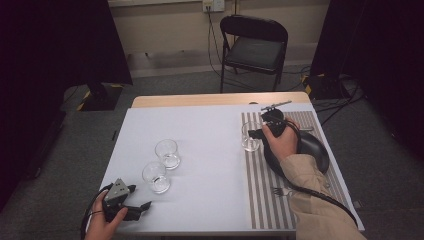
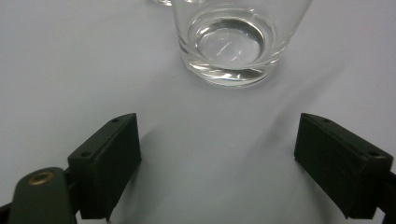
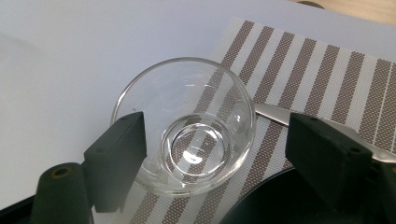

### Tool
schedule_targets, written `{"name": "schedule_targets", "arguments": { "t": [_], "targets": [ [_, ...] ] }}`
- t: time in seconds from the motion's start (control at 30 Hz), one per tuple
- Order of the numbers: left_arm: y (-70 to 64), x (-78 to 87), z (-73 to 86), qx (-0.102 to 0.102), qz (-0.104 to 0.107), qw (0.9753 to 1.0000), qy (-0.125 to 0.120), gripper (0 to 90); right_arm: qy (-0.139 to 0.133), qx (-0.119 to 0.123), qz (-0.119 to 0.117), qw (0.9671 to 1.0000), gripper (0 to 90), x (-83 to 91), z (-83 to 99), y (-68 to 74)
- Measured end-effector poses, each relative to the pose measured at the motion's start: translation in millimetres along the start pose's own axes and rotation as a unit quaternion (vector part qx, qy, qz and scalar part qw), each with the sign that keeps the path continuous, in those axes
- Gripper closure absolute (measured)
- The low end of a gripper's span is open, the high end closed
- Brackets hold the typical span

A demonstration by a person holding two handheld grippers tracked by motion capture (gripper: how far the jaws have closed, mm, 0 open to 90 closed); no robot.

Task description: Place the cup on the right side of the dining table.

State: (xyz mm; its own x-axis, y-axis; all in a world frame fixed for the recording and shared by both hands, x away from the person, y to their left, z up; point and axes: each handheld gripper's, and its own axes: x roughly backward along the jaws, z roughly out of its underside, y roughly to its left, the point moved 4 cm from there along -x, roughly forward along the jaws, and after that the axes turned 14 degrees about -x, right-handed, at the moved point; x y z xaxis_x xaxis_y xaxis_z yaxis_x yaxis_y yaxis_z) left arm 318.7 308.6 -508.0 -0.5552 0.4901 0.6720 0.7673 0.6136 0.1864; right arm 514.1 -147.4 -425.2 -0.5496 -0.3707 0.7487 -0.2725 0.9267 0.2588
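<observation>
The glass (image 3: 184, 128) at my right gripper (image 3: 215, 154) stands upright on the left edge of the striped placemat (image 3: 327, 74), and I take that placemat as the reference for every position here. In the right gripper view the jaws are spread wide: the left jaw sits against or just beside the glass wall, while the right jaw stands apart from it, so nothing is pinched. A black plate (image 1: 312, 147) lies on the placemat just right of the glass, under my right hand (image 1: 280, 142). A fork (image 1: 282, 191) lies on the placemat nearer the person's edge, and a piece of cutlery (image 3: 271, 113) shows just behind the glass. Well to the left of the placemat, on the white table cover (image 1: 200, 125), two more empty glasses stand close together: one (image 1: 167, 153) farther away, one (image 1: 156, 176) nearer. My left gripper (image 2: 217, 154) rests farthest left of the placemat, near the table's front edge, jaws spread wide and empty, aimed at the nearer glass (image 2: 233, 42). A folding chair (image 1: 254, 47) stands beyond the table.
</observation>
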Motion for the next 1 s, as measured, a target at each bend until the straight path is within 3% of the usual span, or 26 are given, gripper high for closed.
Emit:
{"name": "schedule_targets", "arguments": {
  "t": [0.4, 1.0],
  "targets": [
    [0.1, 0.0, 0.0, 0.0, 0.0, 1.0, 0.0, 13.6, 0.01, 0.012, -0.023, 0.9996, 15.5, 9.0, 1.4, 8.9],
    [0.0, 0.1, 0.1, 0.0, 0.0, 1.0, 0.0, 13.6, 0.017, 0.02, -0.03, 0.9992, 15.5, 23.0, 7.5, 14.9]
  ]
}}
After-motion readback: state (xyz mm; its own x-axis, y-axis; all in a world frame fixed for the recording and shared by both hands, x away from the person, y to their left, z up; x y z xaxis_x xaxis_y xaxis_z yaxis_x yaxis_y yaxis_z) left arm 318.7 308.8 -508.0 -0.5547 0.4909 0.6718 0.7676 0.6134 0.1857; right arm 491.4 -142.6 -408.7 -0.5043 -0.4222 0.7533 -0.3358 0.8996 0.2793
